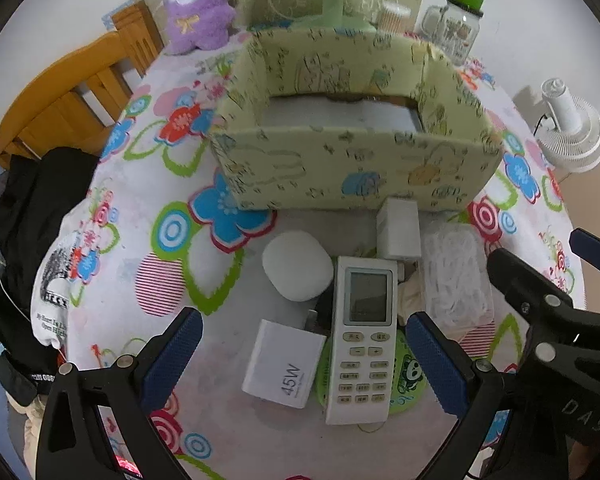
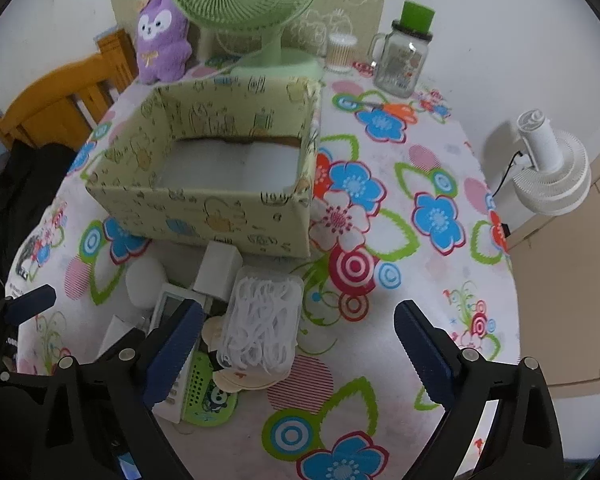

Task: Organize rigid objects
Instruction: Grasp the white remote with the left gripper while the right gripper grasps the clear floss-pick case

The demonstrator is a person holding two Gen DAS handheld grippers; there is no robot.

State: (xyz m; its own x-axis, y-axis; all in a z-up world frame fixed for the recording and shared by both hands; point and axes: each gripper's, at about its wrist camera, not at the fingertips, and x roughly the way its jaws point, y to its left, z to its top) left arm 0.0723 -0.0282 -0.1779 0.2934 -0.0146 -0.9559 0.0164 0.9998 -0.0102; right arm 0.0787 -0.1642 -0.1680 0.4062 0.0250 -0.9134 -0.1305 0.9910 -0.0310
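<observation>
Remote [image 1: 362, 340] lies lengthwise between your left gripper's [image 1: 302, 364] wide jaws | right gripper [image 2: 296, 354] wide, empty, beside it

Remote [image 1: 362, 340] lies before the box [image 1: 352, 168] (charger [image 1: 282, 364] left).

Left gripper [image 1: 300, 360], right gripper [image 2: 300, 352]: black frames, blue ribbed pads, silver screws.
</observation>
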